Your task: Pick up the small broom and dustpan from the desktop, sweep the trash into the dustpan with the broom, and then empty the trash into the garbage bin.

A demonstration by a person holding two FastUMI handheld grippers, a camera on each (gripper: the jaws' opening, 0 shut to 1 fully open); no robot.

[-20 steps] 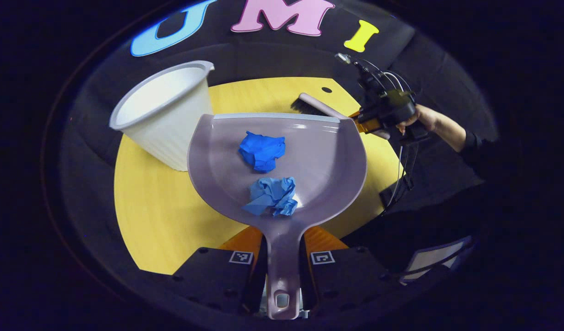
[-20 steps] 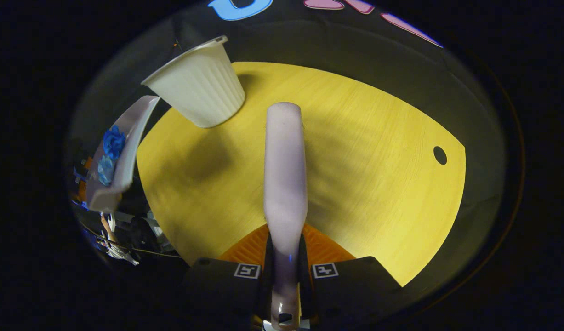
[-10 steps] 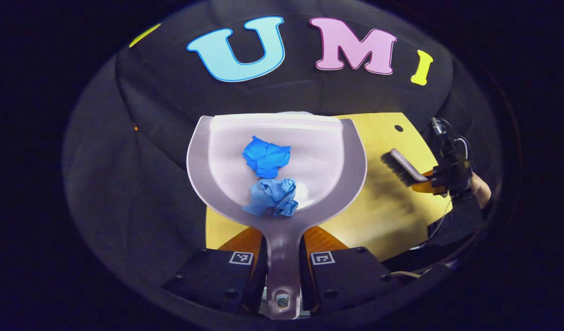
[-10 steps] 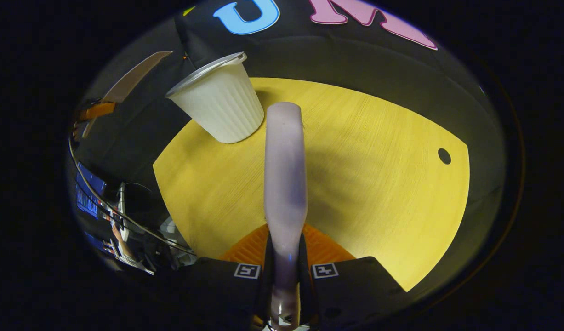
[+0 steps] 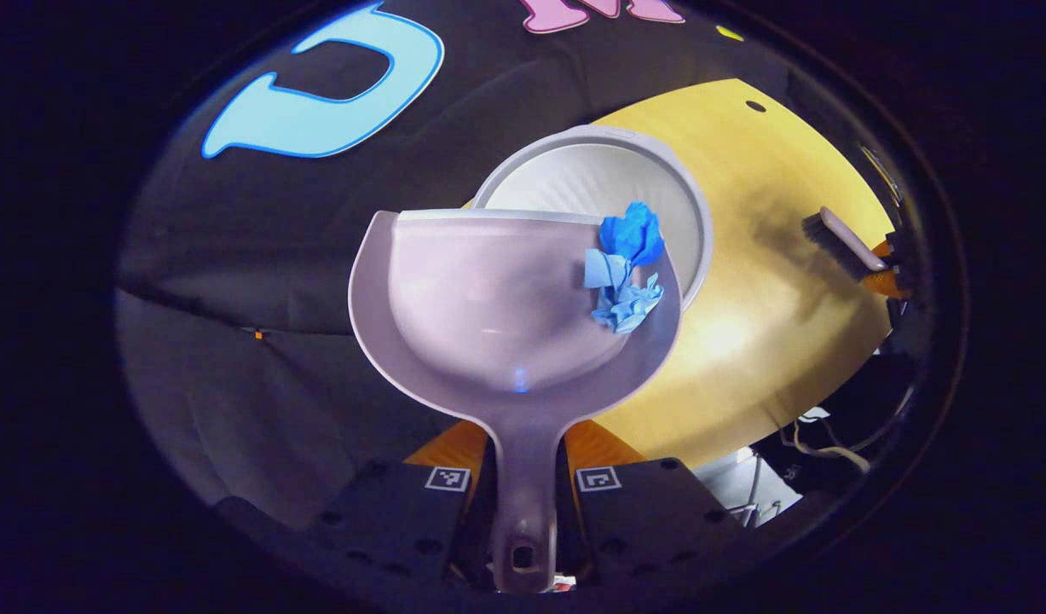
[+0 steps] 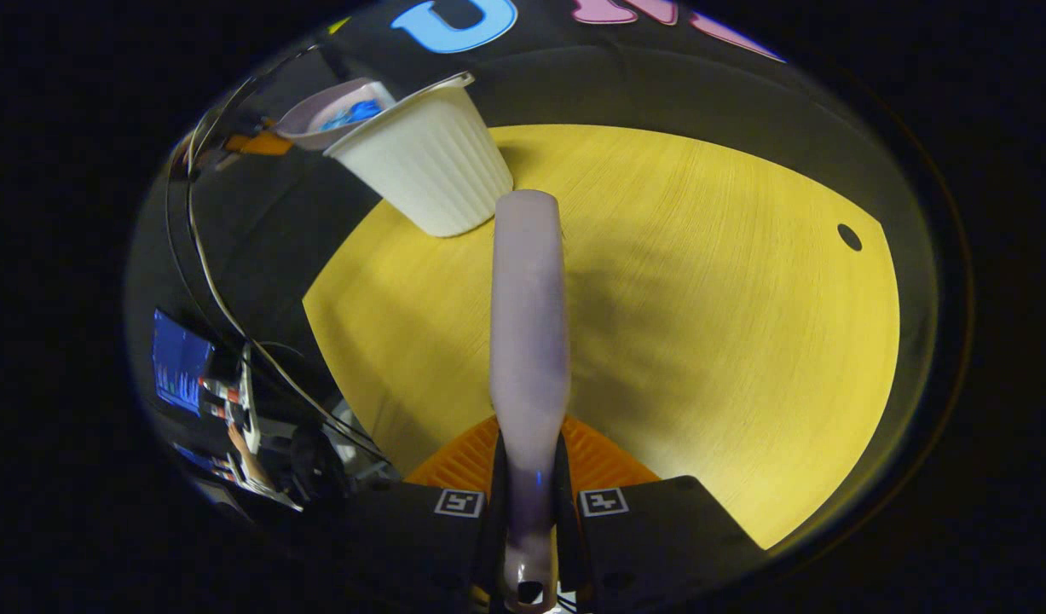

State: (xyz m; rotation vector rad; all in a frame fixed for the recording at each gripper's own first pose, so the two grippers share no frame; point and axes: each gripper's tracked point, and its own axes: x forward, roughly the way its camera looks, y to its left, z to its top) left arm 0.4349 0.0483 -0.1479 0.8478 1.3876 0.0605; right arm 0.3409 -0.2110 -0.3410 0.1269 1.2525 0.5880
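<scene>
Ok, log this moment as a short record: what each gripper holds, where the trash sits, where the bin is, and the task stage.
left gripper: shut on handle of the grey plastic dustpan, held tilted over the bin
right gripper: shut on handle of the small grey broom, held over the yellow wooden desktop
trash: two crumpled blue paper wads at the pan's right front corner, by the bin mouth
bin: white ribbed plastic garbage bin on the desktop
stage: emptying, wads not yet in the bin

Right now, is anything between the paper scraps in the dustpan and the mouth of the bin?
Nothing visible. The dustpan is tilted over the open bin, and the blue scraps sit at its lower front corner, right above the rim. The bin's mouth is uncovered, and the broom is off to the side.
</scene>
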